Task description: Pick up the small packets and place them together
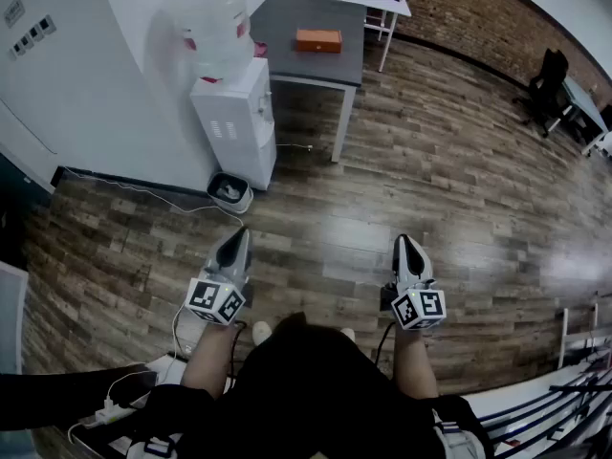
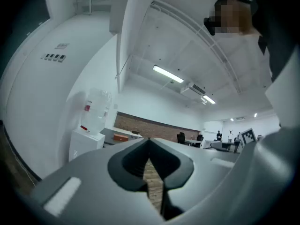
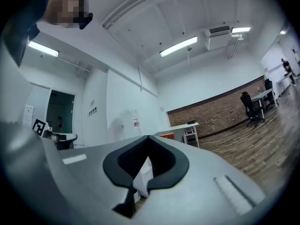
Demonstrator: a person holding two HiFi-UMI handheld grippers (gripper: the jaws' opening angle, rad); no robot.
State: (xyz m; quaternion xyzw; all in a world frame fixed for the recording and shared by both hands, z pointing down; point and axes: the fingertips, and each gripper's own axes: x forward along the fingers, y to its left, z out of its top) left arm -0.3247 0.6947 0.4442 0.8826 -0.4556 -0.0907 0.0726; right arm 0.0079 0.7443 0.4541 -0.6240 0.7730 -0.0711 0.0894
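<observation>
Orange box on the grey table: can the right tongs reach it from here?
Probably not. The orange box sits far across the wooden floor from the right tongs, which are shut and empty. Nothing blocks the way; walk closer.

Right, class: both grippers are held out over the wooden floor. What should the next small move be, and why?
Probably walk toward the grey table, the one bearing the orange box. The left gripper and right gripper are both shut and empty over the wooden floor, and no small packets show in any view, so there is nothing to pick up here yet.
</observation>
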